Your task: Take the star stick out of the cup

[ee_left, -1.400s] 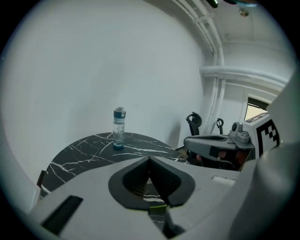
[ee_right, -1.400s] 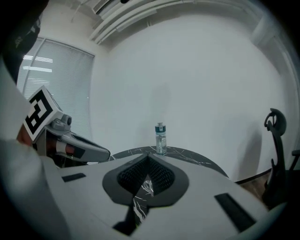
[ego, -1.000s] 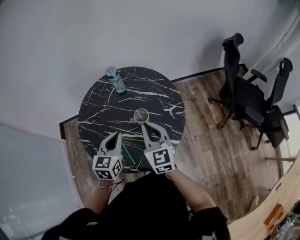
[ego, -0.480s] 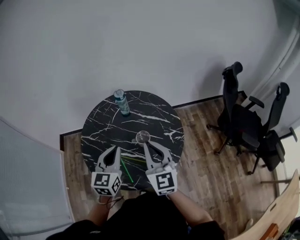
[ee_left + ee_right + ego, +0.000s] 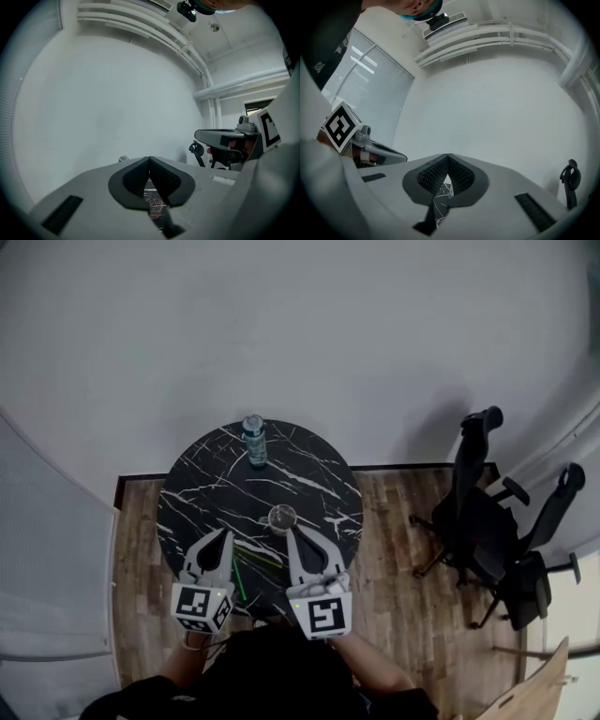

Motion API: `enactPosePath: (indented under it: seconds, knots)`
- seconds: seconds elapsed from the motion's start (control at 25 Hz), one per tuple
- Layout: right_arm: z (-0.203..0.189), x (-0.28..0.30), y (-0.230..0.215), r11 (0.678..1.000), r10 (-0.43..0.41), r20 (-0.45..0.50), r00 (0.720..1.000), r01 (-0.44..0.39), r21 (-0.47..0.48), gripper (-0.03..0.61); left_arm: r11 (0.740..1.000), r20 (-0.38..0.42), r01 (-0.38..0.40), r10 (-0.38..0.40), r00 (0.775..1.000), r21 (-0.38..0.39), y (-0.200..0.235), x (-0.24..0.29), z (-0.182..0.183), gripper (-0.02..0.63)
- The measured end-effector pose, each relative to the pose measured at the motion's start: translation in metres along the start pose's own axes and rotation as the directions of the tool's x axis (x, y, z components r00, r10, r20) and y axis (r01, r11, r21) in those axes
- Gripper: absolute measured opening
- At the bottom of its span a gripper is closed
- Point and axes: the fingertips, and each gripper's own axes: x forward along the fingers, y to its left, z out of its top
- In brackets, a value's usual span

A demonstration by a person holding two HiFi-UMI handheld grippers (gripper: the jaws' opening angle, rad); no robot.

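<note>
Two empty grippers over a marble table (image 5: 202, 493)
Left gripper (image 5: 225, 533) and right gripper (image 5: 290, 532) have jaws pressed together; a green stick (image 5: 237, 579) lies between them, near the glass cup (image 5: 282, 517).

The person holds both grippers out in front of the body, side by side and slightly apart, jaws pointing to the far side. The left gripper (image 5: 221, 538) has its jaws closed tip to tip, nothing between them. The right gripper (image 5: 291, 536) is closed and empty too. The right forearm (image 5: 377, 671) reaches in from the near right
</note>
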Motion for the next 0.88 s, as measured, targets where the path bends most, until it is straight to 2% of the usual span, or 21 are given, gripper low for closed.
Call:
enactPosePath:
  seconds: [0.36, 0.56, 0.88]
  knots:
    - [0.001, -0.003, -0.004, 0.999, 0.048, 0.029, 0.998, -0.048, 0.000, -0.006, 0.999, 0.025, -0.037, 0.037, 0.999, -0.006, -0.017, -0.001, 0.006, 0.000]
    - [0.001, -0.003, -0.009, 0.998, 0.047, 0.037, 0.998, -0.048, 0.026, -0.006, 0.998, 0.029, -0.057, 0.057, 0.998, 0.003, -0.016, -0.002, 0.008, 0.000]
    - [0.000, -0.002, -0.013, 0.999, 0.047, 0.035, 0.998, -0.047, 0.009, -0.005, 0.998, 0.027, -0.062, 0.062, 0.998, 0.015, -0.015, 0.001, 0.009, 0.000]
